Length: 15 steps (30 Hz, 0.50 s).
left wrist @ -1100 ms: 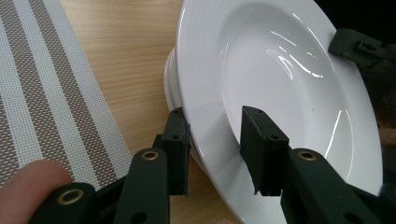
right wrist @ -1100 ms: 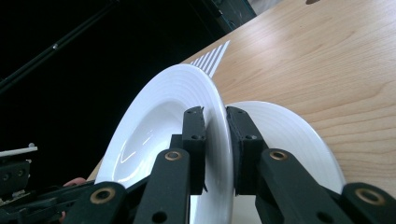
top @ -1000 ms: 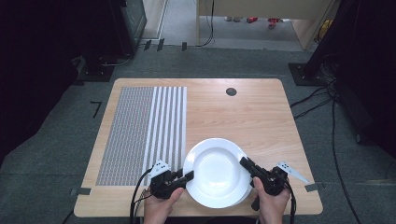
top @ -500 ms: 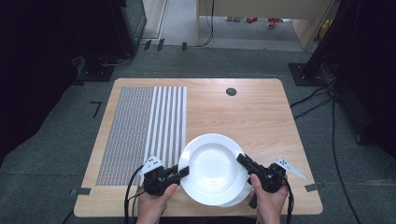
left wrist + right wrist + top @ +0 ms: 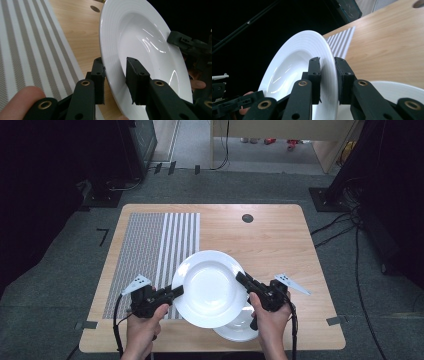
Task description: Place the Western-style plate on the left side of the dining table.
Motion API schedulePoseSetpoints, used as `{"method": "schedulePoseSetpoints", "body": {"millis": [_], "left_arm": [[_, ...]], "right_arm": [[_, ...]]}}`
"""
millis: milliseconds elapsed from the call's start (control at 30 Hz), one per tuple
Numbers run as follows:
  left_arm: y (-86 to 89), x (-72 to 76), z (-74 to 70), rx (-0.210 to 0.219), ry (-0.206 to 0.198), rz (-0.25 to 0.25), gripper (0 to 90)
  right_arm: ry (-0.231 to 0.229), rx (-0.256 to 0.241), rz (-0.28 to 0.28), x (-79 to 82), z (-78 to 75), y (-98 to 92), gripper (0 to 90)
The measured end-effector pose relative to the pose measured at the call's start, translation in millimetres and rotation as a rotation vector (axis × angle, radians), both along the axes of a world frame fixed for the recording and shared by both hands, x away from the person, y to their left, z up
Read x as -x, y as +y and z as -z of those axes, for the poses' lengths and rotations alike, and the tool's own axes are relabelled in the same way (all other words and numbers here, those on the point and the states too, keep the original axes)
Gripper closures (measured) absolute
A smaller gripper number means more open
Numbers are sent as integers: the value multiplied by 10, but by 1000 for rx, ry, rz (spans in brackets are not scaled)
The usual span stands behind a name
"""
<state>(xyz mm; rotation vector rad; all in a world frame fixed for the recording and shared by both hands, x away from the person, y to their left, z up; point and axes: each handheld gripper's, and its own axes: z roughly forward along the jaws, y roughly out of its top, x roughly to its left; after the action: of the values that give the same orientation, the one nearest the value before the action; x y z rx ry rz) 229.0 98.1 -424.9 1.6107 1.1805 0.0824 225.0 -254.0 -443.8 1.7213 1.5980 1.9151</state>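
Observation:
A white deep plate [image 5: 207, 287] hangs above the table's front middle, held by its rim on both sides. My left gripper [image 5: 176, 291] is shut on its left rim; in the left gripper view the jaws [image 5: 115, 75] straddle the plate [image 5: 140, 37] edge. On the opposite rim my right gripper [image 5: 243, 280] is shut, its jaws [image 5: 327, 72] pinching the tilted plate [image 5: 292, 62]. A second white plate [image 5: 240, 326] lies on the table below, partly hidden by the raised one, and appears in the right gripper view [image 5: 397, 92].
A grey and white striped placemat [image 5: 150, 250] covers the left part of the wooden table [image 5: 270, 240]. A dark round hole [image 5: 247, 218] sits near the far edge. Cables and dark stands lie on the floor around the table.
Both grippers have lifted the top plate and carried it left and away from me. The plate beneath it now shows at the front edge.

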Motion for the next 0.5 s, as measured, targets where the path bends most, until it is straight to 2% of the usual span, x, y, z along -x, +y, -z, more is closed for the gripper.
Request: {"method": "schedulePoseSetpoints", "body": {"millis": [33,100,233,333,500], "left_arm": [[59,-24,-33,4,-1,-5,703],[172,-67,-91,12,-6,-13,704],[366,-153,-188,10,-11,-34,709],[525,-233,-228,11,-11,-50,710],[809,-378,-258,46,-6,-96,723]], "right_arm": [[-7,4,-11,-76,-60,103,773],[-7,4,-12,-101,-79,138,772],[-4,10,-28,-260,-171,368,764],[-3,12,-36,-367,-215,531,763],[8,10,-54,-571,-252,816,761]]}}
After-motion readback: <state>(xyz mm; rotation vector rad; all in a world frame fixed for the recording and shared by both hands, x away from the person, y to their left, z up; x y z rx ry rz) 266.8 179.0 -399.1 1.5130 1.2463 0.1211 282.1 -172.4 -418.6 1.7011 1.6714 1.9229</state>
